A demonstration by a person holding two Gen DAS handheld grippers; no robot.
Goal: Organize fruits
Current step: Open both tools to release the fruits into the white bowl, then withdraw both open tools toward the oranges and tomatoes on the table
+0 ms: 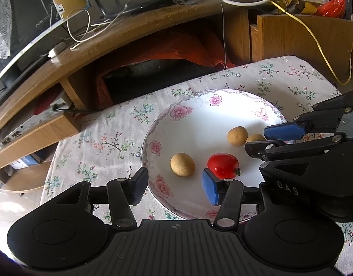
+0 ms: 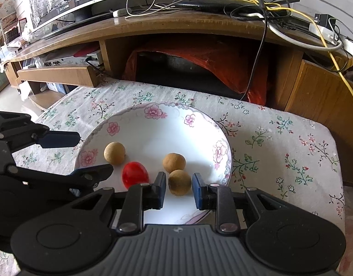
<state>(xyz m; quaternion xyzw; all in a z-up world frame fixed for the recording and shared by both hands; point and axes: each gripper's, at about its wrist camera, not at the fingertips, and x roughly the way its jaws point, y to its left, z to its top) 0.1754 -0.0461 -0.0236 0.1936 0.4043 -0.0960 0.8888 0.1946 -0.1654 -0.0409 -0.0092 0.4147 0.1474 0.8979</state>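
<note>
A white plate (image 1: pixel 199 124) (image 2: pixel 153 135) with a pink floral rim holds three brown round fruits and one red tomato (image 1: pixel 223 165) (image 2: pixel 135 173). My left gripper (image 1: pixel 175 187) (image 2: pixel 94 153) is open over the plate's near left rim. One brown fruit (image 1: pixel 182 164) (image 2: pixel 114 153) lies just ahead of its gap, and the tomato sits by its blue pad. My right gripper (image 2: pixel 179 191) (image 1: pixel 266 140) is open and straddles a second brown fruit (image 2: pixel 180 182) (image 1: pixel 254 138), with slim gaps on both sides. The third fruit (image 2: pixel 174 162) (image 1: pixel 237 135) lies just beyond.
The plate rests on a floral tablecloth (image 1: pixel 102 142) (image 2: pixel 280 149) on a small table. Behind stands a wooden TV stand (image 2: pixel 176 25) strewn with cables, including a yellow one (image 2: pixel 346 80). A red bag (image 2: pixel 222 62) fills the shelf under it.
</note>
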